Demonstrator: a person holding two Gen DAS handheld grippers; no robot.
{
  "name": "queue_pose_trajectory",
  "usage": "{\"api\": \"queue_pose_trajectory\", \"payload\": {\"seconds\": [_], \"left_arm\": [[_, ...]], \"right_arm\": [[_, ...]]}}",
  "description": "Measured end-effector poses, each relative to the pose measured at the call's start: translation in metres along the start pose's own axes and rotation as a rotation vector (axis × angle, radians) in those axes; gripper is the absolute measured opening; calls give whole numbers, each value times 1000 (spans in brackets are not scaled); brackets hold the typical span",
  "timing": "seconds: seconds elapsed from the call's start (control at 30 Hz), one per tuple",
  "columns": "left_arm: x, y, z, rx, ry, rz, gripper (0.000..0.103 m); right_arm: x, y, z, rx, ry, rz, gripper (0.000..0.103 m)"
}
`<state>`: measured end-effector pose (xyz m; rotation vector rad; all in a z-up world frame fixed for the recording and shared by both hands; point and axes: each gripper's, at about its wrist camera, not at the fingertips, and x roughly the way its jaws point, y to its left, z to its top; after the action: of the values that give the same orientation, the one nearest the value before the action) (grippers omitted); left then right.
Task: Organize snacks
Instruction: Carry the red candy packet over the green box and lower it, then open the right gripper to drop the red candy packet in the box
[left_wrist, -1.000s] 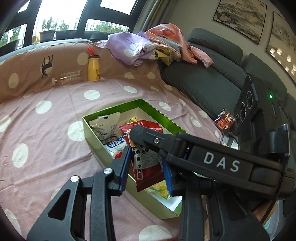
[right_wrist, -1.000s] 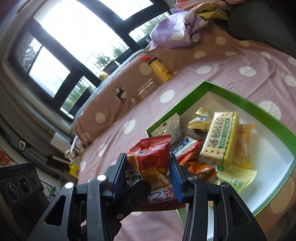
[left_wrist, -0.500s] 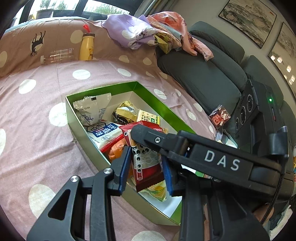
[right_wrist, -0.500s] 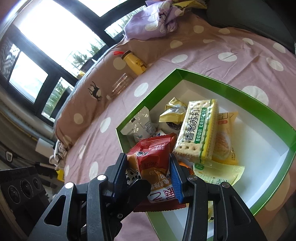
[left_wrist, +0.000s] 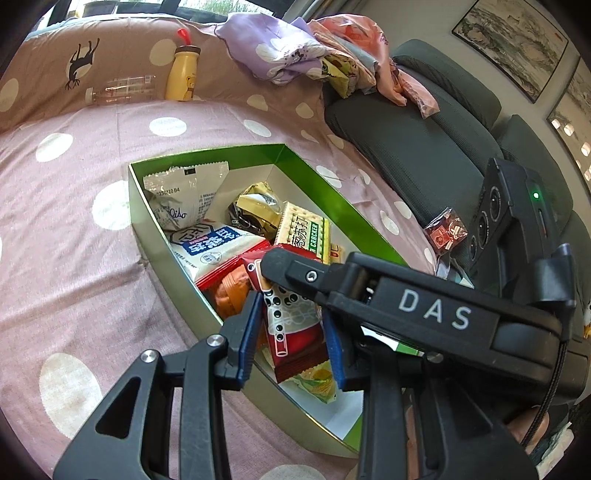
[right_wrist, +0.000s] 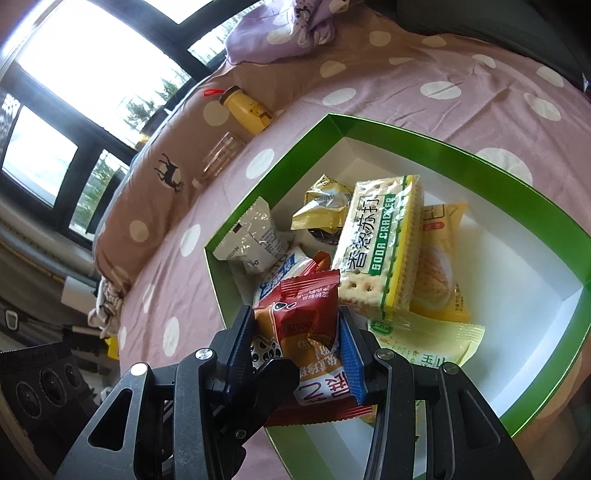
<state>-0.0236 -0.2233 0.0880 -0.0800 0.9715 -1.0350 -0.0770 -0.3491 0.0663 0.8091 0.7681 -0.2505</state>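
Both tools clamp one red snack packet (right_wrist: 301, 325) over the near corner of a green box (left_wrist: 295, 157) on a polka-dot bedspread (left_wrist: 74, 258): the left tool (left_wrist: 291, 332) and right tool (right_wrist: 297, 350) are nearly closed, pads pressing its sides. The packet's long axis runs along the fingers, crimped end pointing away, above a soda cracker pack (right_wrist: 380, 251) and other snacks.

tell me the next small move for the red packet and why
Probably lower it a little further, then open both sets of jaws. The red packet is clamped by the left gripper and right gripper and hangs over the green box, above other snacks.
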Motion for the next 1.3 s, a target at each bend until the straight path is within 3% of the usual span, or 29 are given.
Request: {"api": "queue_pose_trajectory", "payload": {"seconds": [0.27,1.07,1.3], "left_arm": [[10,-10,-6,42,7,57,31],[17,-6,-6,-6,17,49,34],[11,-7,-7,-17,10,32,43]], "right_arm": [[3,-4,1,5,5,-47,47],[4,-15,2,62,5,-71,47],[-3,-16,2,74,-29,-82,58]]}}
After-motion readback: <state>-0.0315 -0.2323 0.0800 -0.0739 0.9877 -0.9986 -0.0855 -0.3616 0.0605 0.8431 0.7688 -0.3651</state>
